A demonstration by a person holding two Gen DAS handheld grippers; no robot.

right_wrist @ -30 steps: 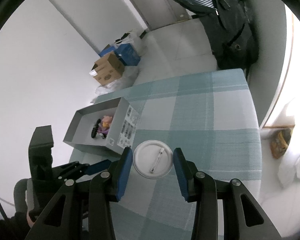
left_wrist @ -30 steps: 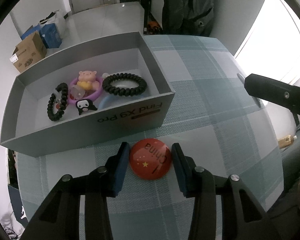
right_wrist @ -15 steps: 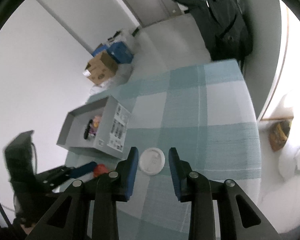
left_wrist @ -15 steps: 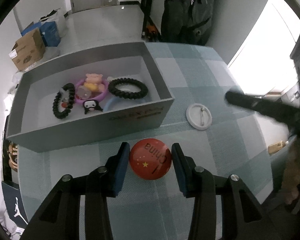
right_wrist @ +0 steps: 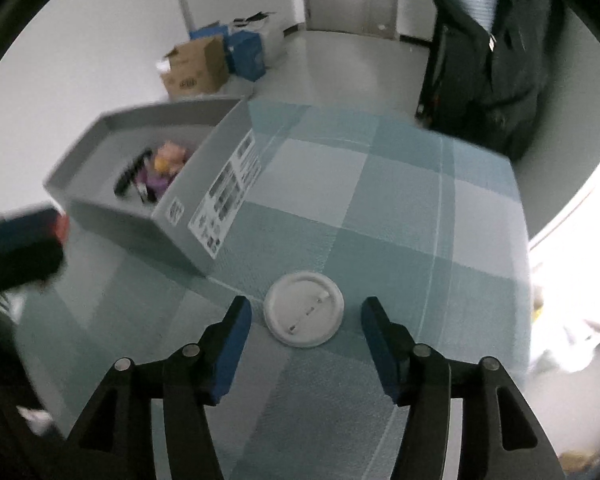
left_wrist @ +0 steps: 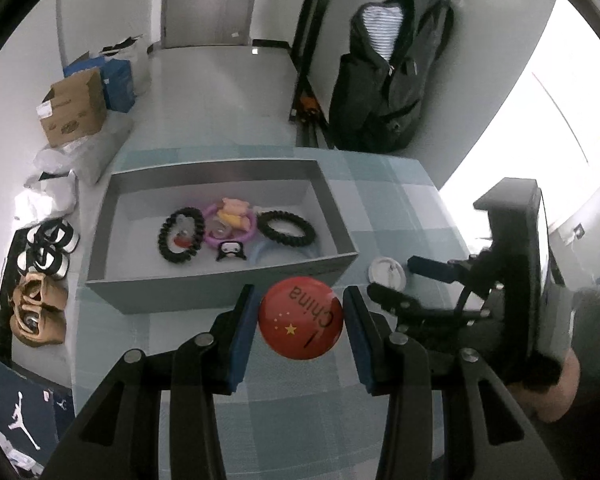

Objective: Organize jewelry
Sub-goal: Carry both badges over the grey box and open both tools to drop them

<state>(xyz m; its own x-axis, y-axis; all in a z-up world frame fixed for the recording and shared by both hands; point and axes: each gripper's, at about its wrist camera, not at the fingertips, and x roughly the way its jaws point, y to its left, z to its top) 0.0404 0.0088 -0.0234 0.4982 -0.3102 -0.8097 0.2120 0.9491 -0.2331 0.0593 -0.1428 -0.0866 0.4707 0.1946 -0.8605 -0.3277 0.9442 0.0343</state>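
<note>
Glossy red badge (left_wrist: 301, 317) on woven checked tablecloth (right_wrist: 400, 208), matt grey cardboard box (left_wrist: 204, 280) just behind it, white plastic-looking badge back (right_wrist: 304, 309) beside the box, metal pin

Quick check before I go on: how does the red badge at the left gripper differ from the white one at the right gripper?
The red badge shows its printed front, with "China" and stars; the white badge lies face down, pin side up. The left gripper has its jaws close against the red badge's edges, seemingly gripping it; the right gripper is open, with gaps either side of the white badge on the checked cloth. Both are round and outside the grey box.
</note>
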